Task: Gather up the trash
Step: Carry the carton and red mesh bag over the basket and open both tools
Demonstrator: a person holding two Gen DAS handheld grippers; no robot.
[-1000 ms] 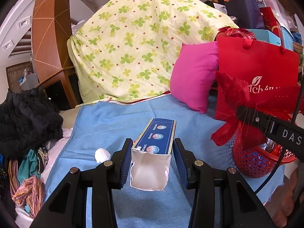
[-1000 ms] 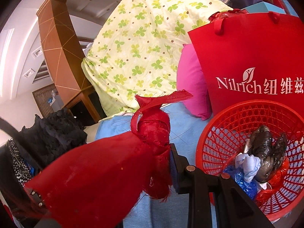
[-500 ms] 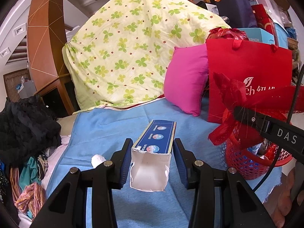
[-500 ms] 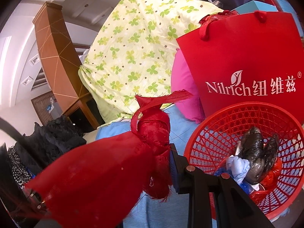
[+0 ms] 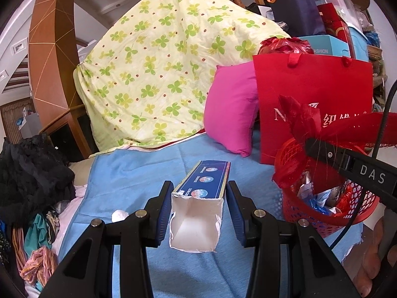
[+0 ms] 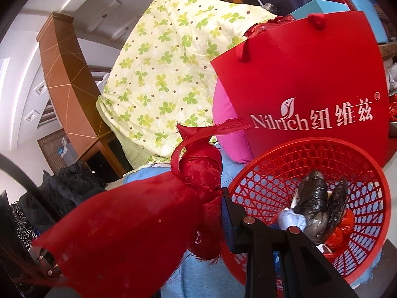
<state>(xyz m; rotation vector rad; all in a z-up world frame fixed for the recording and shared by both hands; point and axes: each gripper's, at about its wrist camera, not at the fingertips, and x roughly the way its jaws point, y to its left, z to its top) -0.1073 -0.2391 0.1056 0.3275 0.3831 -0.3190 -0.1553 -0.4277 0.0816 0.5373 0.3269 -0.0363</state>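
My left gripper (image 5: 198,206) is shut on an empty blue and white carton (image 5: 198,211), torn open at the near end, held above the blue cloth (image 5: 139,173). My right gripper (image 6: 208,211) is shut on a knotted red fabric ribbon (image 6: 139,218), which hides its left finger. It holds the ribbon over the near rim of the red mesh basket (image 6: 285,164), also in the left wrist view (image 5: 297,206). The basket holds crumpled wrappers, a blue wad and a dark shiny bag (image 6: 312,203). A white paper ball (image 5: 119,215) lies on the cloth left of the left gripper.
A red Nilrich bag (image 6: 310,94) stands behind the basket, a pink pillow (image 5: 230,114) beside it. A clover-print quilt (image 5: 161,74) is heaped at the back. Dark clothes (image 5: 29,173) pile at the left. A wooden pillar (image 5: 52,62) rises behind.
Both grippers have drifted toward the basket, which now sits closer and more central in the right wrist view. Both holds are unchanged.
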